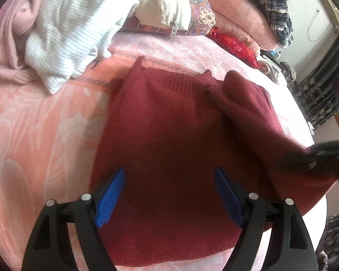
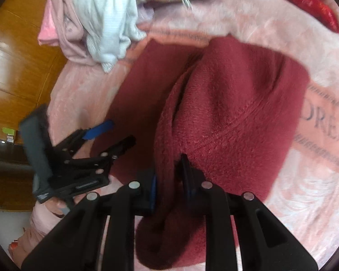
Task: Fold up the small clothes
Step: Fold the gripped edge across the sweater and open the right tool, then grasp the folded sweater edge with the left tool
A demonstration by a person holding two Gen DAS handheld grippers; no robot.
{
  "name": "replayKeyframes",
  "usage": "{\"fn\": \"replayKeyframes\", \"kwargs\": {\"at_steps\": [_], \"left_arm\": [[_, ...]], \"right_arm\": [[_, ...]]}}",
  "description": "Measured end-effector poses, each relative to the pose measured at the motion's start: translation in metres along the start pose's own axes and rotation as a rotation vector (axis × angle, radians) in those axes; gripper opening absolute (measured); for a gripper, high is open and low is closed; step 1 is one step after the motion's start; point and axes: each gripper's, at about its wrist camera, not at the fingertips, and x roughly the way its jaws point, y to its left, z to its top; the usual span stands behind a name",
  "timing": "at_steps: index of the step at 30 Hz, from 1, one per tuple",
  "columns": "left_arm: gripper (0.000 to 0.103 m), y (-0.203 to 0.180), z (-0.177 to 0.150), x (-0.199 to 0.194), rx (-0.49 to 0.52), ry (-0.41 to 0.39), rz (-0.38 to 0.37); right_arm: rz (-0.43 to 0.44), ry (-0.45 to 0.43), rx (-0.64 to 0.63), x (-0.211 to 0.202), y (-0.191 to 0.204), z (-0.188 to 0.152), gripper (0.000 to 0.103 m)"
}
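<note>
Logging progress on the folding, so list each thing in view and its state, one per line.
Red sweater: spread on the blanket, one side lifted.
Right gripper: shut on sweater fabric.
Left gripper: open, empty, over the sweater.
White striped garment: crumpled, unfolded.

Home bedroom: blanketed bed [image 1: 34, 135], clothes pile [image 1: 63, 33]

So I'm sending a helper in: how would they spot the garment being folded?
On the pink bedspread, in front of the heap of pale clothes, lies a dark red knit sweater. It's the only deep red knit, and the right gripper pinches one side.
</note>
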Motion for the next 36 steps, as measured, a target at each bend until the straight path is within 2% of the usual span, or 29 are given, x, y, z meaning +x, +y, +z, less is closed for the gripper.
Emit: {"fn": "replayKeyframes", "kwargs": {"at_steps": [5, 7, 8, 9, 12, 15, 20, 22, 26, 29, 34, 36], "left_arm": [[0.082, -0.001, -0.002, 0.001, 0.003, 0.005, 0.003], [0.082, -0.003, -0.002, 0.001, 0.007, 0.007, 0.005], [0.082, -0.004, -0.001, 0.002, 0.007, 0.008, 0.003], [0.082, -0.006, 0.000, 0.002, 0.008, 0.009, -0.002], [0.082, -0.012, 0.001, 0.003, 0.008, 0.017, -0.026], [0.082, -0.021, 0.001, 0.006, 0.004, 0.035, -0.060], [0.083, -0.043, 0.003, 0.013, 0.023, 0.064, -0.100], [0.087, -0.052, 0.004, 0.016, 0.029, 0.073, -0.107], [0.090, -0.069, 0.007, 0.027, 0.047, 0.099, -0.084], [0.090, -0.074, 0.007, 0.037, 0.038, 0.132, -0.085], [0.090, -0.084, 0.007, 0.046, 0.009, 0.161, -0.133], [0.090, -0.089, 0.007, 0.050, -0.010, 0.187, -0.178]], "right_arm": [[0.036, 0.025, 0.060, 0.029, -0.019, -0.006, 0.020], [0.073, 0.017, 0.058, 0.030, -0.019, -0.006, 0.027], [0.123, 0.013, 0.070, 0.027, -0.021, -0.006, 0.036], [0.155, 0.005, 0.078, 0.021, -0.023, -0.009, 0.040], [0.207, -0.016, 0.074, 0.007, -0.026, -0.016, 0.041], [0.220, -0.024, 0.080, -0.006, -0.032, -0.026, 0.037], [0.202, -0.041, 0.104, -0.026, -0.052, -0.046, 0.036], [0.184, -0.045, 0.106, -0.033, -0.061, -0.053, 0.036], [0.157, -0.065, 0.113, -0.044, -0.076, -0.064, 0.036], [0.176, -0.081, 0.132, -0.051, -0.089, -0.071, 0.036], [0.180, -0.076, 0.146, -0.048, -0.103, -0.078, 0.036], [0.185, -0.074, 0.150, -0.046, -0.107, -0.080, 0.036]]}}
